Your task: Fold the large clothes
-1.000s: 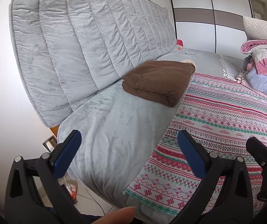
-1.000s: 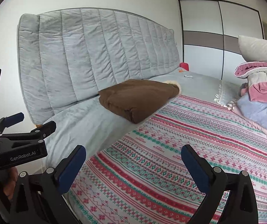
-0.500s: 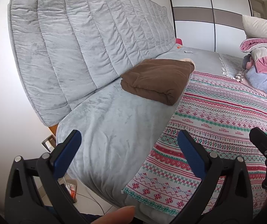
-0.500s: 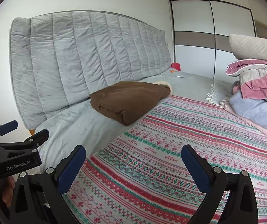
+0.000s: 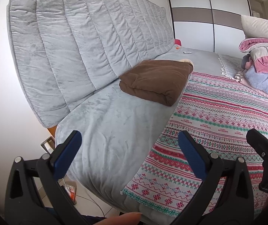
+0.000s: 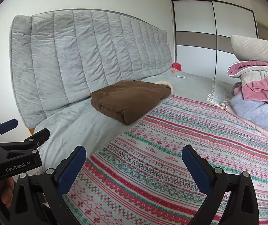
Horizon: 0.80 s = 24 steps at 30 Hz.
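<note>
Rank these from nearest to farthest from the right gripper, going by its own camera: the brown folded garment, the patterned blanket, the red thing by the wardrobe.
From the right gripper:
1. Patterned blanket, directly beneath and ahead.
2. Brown garment, ahead to the left on the grey cover.
3. Red thing, far back by the wardrobe.

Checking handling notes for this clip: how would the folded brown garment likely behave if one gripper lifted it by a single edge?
The brown garment looks thick and soft, so it would probably sag and unfold. Its plump folded edges suggest moderate weight. It is unlikely to roll, lying flat on the grey cover.

One folded brown garment [image 5: 156,81], two tools [image 5: 129,153] [image 6: 134,166].
</note>
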### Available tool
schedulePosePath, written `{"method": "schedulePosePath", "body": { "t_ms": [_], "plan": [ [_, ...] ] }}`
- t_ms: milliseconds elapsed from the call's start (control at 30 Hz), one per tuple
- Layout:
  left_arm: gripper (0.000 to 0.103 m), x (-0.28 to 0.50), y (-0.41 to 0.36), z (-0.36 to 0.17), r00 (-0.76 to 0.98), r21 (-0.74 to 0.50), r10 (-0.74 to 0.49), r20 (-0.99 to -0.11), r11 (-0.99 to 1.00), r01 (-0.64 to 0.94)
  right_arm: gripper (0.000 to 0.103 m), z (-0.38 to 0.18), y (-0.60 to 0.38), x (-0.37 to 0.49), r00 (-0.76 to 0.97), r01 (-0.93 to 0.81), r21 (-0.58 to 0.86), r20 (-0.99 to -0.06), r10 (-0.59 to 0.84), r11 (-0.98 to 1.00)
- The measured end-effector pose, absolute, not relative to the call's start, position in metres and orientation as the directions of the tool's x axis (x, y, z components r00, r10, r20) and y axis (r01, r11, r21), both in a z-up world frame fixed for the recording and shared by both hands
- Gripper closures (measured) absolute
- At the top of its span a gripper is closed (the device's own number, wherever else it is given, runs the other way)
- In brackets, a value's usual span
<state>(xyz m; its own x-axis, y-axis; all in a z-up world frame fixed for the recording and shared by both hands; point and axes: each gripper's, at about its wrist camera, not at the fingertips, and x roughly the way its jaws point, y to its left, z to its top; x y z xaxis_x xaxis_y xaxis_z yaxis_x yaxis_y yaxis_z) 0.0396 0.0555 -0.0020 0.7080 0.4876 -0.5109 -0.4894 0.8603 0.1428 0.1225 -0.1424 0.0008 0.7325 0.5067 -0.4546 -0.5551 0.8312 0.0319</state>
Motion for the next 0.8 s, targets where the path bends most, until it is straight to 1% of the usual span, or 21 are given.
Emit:
{"method": "schedulePosePath", "body": {
  "t_ms": [800],
  "plan": [
    [0.001, 0.0384, 0.0479, -0.0021, 0.711, 0.142, 0.484, -0.51, 0.863, -0.486, 0.0, -0.0036, -0.1384, 0.1221, 0.728, -0.558, 0.026, -0.465, 0.504, 0.83]
  ]
}}
